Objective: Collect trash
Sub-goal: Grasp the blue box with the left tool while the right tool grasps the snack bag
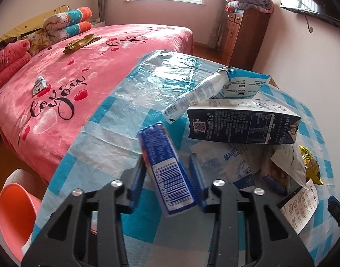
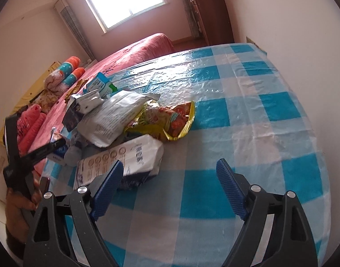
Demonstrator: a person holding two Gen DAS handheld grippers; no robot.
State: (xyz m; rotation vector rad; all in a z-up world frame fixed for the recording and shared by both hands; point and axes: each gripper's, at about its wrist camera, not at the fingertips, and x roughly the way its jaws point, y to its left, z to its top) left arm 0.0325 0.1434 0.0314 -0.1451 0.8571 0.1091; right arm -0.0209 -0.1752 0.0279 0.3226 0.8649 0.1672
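Left gripper fingers are clamping a small blue barcoded carton above the blue-checked plastic-covered tabletop, while right gripper fingers are standing wide, empty, beside the trash pile.

We can read "love you" in black script on the pink bedspread, repeated farther up near the bed's far end, and "Love You" on the pink pillow. The dark milk carton carries "PLEASE" beside a QR code; the rest is too small. A white wrapper shows "MAGI". The blue box bears a barcode beginning 6 9012.
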